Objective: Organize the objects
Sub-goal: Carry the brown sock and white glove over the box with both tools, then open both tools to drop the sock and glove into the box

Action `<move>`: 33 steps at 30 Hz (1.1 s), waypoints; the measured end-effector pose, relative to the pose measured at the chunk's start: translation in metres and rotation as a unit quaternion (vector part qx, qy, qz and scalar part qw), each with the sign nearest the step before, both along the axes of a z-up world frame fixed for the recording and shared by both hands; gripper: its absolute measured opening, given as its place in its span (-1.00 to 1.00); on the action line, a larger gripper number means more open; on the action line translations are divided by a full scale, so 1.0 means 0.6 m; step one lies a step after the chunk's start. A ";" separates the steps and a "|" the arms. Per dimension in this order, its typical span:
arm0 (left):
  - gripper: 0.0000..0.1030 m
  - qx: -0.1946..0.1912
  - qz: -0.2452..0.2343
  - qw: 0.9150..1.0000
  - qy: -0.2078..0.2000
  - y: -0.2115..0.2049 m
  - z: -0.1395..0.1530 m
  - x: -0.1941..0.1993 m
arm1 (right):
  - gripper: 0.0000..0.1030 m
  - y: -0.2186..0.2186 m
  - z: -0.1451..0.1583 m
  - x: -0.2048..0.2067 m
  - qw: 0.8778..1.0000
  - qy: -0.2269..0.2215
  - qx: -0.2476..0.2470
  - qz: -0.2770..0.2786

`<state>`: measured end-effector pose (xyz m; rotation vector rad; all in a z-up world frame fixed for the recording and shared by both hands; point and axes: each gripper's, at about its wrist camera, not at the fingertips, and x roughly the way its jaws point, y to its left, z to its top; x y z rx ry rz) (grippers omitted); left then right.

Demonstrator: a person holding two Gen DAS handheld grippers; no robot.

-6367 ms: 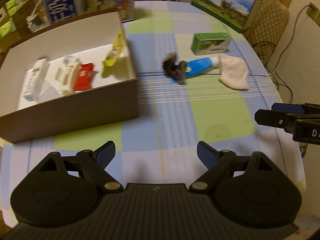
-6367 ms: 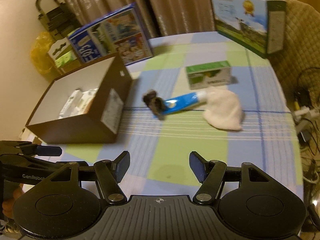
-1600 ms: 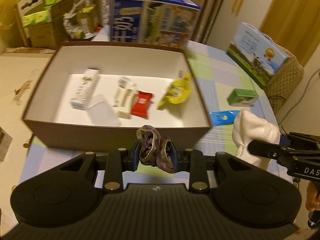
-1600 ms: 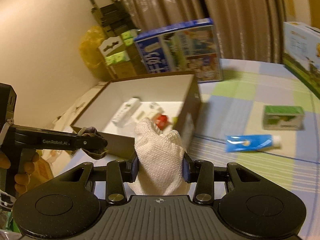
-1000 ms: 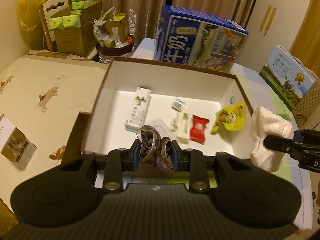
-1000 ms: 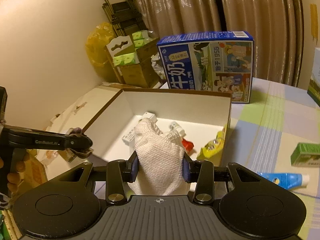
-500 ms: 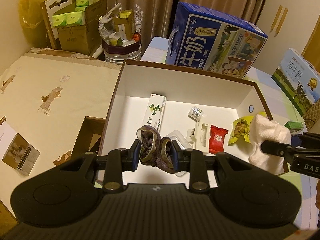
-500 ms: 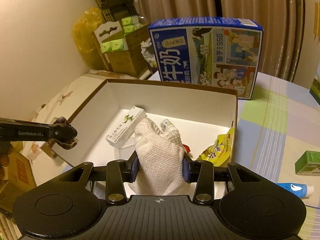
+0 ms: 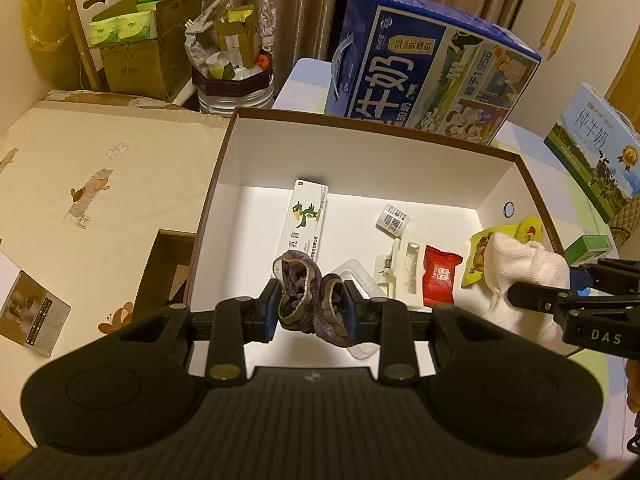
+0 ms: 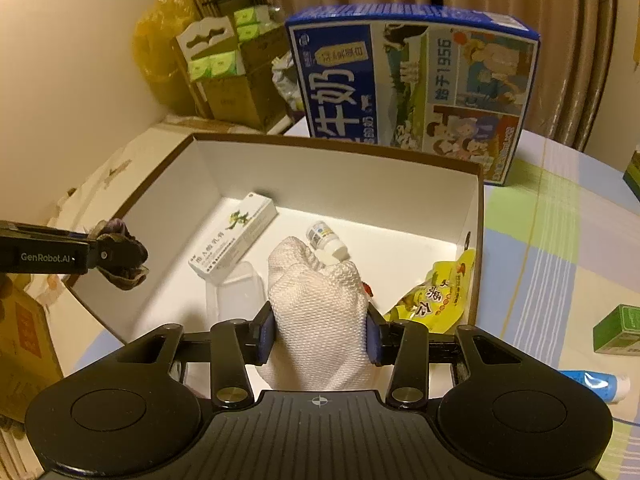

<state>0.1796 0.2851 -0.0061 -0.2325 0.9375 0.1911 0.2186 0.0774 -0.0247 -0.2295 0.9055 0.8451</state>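
My left gripper (image 9: 310,310) is shut on a dark purple scrunchie (image 9: 308,304), held over the left front part of the open brown box (image 9: 372,126). My right gripper (image 10: 319,334) is shut on a white knitted cloth (image 10: 318,320), hanging over the box's right front side. In the right wrist view the scrunchie (image 10: 122,258) hangs at the box's (image 10: 336,148) left rim. In the left wrist view the cloth (image 9: 524,276) covers part of a yellow snack bag (image 9: 478,256). Inside lie a white ointment carton (image 9: 305,220), a small bottle (image 9: 394,220), a red sachet (image 9: 440,280) and a clear lid.
A blue milk carton case (image 10: 412,88) stands behind the box. On the checked tablecloth to the right lie a green carton (image 10: 618,330) and a blue tube (image 10: 596,386). A second milk case (image 9: 592,148) stands at far right. Cardboard boxes (image 9: 140,44) sit beyond a beige surface on the left.
Both grippers lifted the scrunchie and the cloth from the tablecloth, carried them left and now hold them over the box interior. In the last half second both moved slightly further in.
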 end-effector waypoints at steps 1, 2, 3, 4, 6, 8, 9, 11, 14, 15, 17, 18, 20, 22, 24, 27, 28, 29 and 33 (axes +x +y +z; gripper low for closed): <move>-0.47 0.000 -0.001 1.000 0.001 0.001 -0.001 0.001 | -0.17 0.002 -0.002 0.000 1.000 -0.002 -0.005 0.001; -0.47 -0.001 -0.001 1.000 0.002 0.002 -0.003 0.002 | -0.13 0.004 -0.004 0.000 1.000 -0.004 -0.007 0.001; -0.46 -0.001 -0.001 1.000 0.003 0.002 -0.004 0.003 | -0.12 0.004 -0.005 0.001 1.000 -0.006 -0.007 0.000; -0.46 0.000 -0.001 1.000 0.005 0.003 -0.006 0.004 | -0.09 0.004 -0.005 0.001 1.000 -0.006 -0.005 -0.001; -0.45 0.000 -0.002 1.000 0.009 0.004 -0.010 0.006 | -0.05 0.003 -0.005 0.003 1.000 -0.004 0.002 -0.001; -0.44 0.001 -0.003 1.000 0.012 0.004 -0.012 0.008 | 0.07 0.002 -0.003 0.006 1.000 -0.004 0.009 -0.003; -0.43 0.001 -0.003 1.000 0.013 0.005 -0.013 0.008 | 0.10 0.002 -0.001 0.007 1.000 -0.005 0.011 -0.001; -0.43 0.001 -0.004 1.000 0.015 0.005 -0.015 0.010 | 0.14 0.003 0.001 0.007 1.000 -0.007 0.012 0.001; -0.43 0.003 -0.007 1.000 0.020 0.004 -0.020 0.013 | 0.15 0.004 0.000 0.007 1.000 -0.007 0.010 0.001; -0.43 0.004 -0.008 1.000 0.022 0.004 -0.022 0.014 | 0.15 0.005 -0.001 0.007 1.000 -0.007 0.009 0.001; -0.41 0.005 -0.009 1.000 0.028 0.004 -0.026 0.016 | 0.15 0.004 -0.003 0.008 1.000 -0.006 0.007 0.001; -0.41 0.006 -0.009 0.999 0.032 0.004 -0.029 0.017 | 0.15 0.004 -0.005 0.008 1.000 -0.005 0.005 0.001; -0.37 0.009 -0.009 0.999 0.035 0.004 -0.033 0.018 | 0.15 0.004 -0.006 0.008 1.000 -0.004 0.004 0.001; -0.30 0.010 -0.009 0.999 0.039 0.004 -0.035 0.020 | 0.15 0.002 -0.006 0.008 1.000 -0.003 0.004 -0.001; 0.04 0.013 -0.009 0.999 0.041 0.003 -0.036 0.020 | 0.15 0.002 -0.006 0.007 1.000 -0.004 0.003 -0.001; 0.29 0.022 -0.010 0.999 0.039 0.000 -0.033 0.019 | 0.16 0.000 -0.005 0.005 1.000 -0.005 0.002 -0.001; 0.31 0.024 -0.010 0.999 0.039 -0.001 -0.032 0.018 | 0.16 0.000 -0.005 0.005 1.000 -0.005 0.002 -0.001; 0.35 0.025 -0.010 0.999 0.038 -0.001 -0.031 0.017 | 0.16 0.000 -0.005 0.004 1.000 -0.005 0.002 -0.001; 0.43 0.029 -0.009 0.999 0.037 -0.004 -0.027 0.013 | 0.16 -0.004 -0.002 0.001 1.000 -0.004 0.004 -0.002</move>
